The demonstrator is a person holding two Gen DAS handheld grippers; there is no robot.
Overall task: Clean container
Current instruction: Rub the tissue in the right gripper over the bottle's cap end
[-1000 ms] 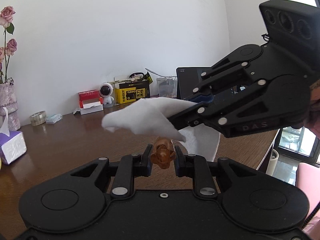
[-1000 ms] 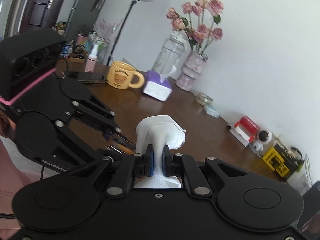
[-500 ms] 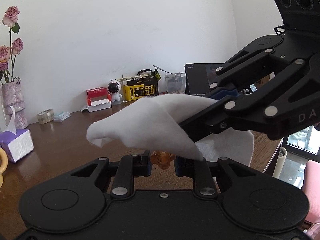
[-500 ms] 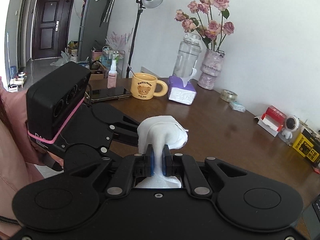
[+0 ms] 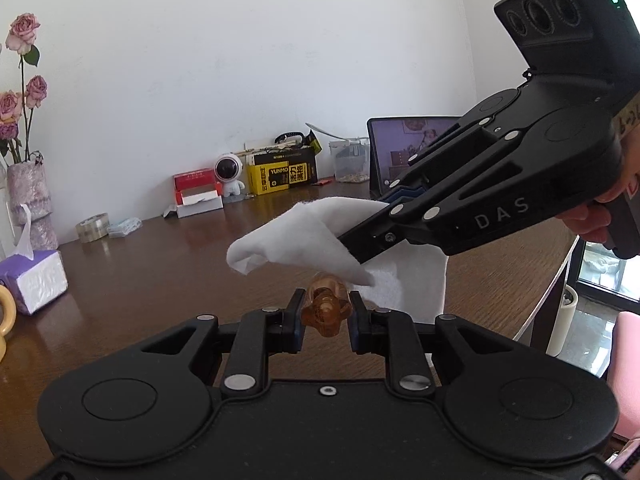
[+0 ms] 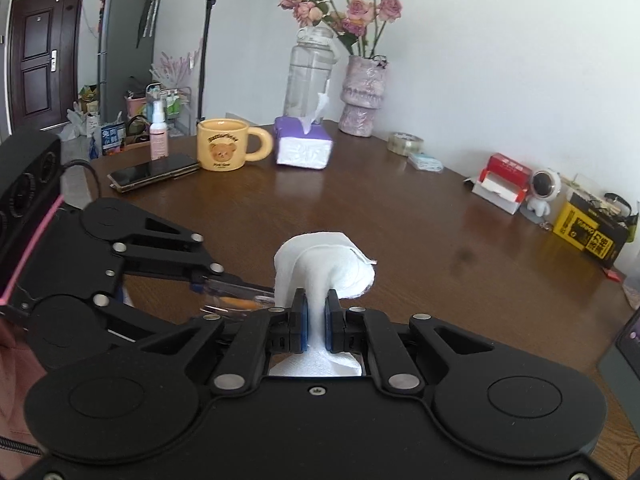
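Jaws of left gripper [image 5: 324,314] clamped on amber container [image 5: 325,308]; right gripper [image 6: 316,320] pinching white wipe [image 6: 324,266]. Wipe now pulled back, uncovering more container than half a second ago.

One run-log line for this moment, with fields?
left gripper: shut on amber container | right gripper: shut on white cloth | cloth over container

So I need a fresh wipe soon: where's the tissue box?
The tissue box sits far across the table in the right wrist view, between the yellow mug and the vase.
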